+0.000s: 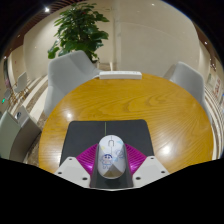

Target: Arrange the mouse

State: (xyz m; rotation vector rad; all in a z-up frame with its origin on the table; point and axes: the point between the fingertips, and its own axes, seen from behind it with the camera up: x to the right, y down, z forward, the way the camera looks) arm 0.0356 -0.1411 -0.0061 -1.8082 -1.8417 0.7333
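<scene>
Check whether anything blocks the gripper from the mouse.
Nothing visible does. The white-grey computer mouse sits directly between the gripper's pink-padded fingers, on the dark rectangular mouse mat atop the round wooden table. Whether the pads press it is unclear.

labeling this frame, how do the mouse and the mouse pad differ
The mouse is pale grey, rounded and raised; the mouse pad is dark, flat and rectangular. The mouse is far smaller and sits between the gripper fingers, while the pad extends beyond them. Both rest on the round wooden table.
</scene>
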